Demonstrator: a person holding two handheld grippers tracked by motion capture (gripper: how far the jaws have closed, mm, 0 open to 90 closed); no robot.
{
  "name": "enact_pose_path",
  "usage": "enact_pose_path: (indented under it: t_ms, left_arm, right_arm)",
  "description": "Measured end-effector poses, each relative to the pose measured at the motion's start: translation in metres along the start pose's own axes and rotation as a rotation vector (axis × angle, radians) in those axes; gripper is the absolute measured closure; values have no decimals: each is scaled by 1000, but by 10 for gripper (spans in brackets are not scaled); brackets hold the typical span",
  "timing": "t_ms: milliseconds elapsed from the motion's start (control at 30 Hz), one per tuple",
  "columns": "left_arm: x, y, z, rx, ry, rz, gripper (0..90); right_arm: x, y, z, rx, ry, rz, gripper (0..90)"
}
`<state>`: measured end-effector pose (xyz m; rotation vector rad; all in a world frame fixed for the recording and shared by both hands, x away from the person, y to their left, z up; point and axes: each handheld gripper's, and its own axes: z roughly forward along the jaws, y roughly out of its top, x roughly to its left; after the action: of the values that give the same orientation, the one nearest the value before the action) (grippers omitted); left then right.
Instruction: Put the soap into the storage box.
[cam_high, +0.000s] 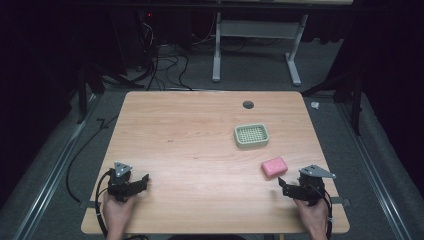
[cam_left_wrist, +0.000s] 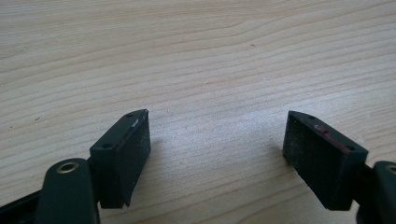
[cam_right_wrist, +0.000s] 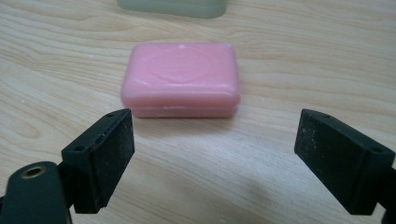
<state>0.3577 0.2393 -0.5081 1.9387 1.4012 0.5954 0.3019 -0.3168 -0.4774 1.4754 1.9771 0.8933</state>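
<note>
While the pink soap lies flat on the table, nothing of the work looks done yet: from the high view it sits at the right, near the front edge, well apart from the green soap dish that waits farther back. The right gripper hovers just beside the soap, on its near side, not touching it, held in the person's right hand. Over at the left, the left gripper rests low near the front edge, far from both things, and looks idle. My read: the grasp, the lift and the carry to the dish are all left to do, if the dish is indeed where the soap goes. Switching to the left gripper view, the jaws stand wide apart with bare wood grain between them, and a smear of red shows on the top edge of the jaw at the right of that view, a detail too small for the high view. Now the right gripper view: jaws wide here too, nothing between them, the soap dead ahead and centred in the gap, an oval stamp pressed into its top face and a seam round its side, with the dish's near wall peeking in at the top edge.
</note>
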Motion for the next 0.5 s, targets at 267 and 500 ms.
enact_pose_path:
  t_ms: [267,500]
  left_arm:
    - [0,0,0,0,-1,0,237]
    - [0,0,0,0,-1,0,237]
  right_arm:
    - [14,14,5,-11,25,-36,124]
    - [21,28,18,-19,46,-51,123]
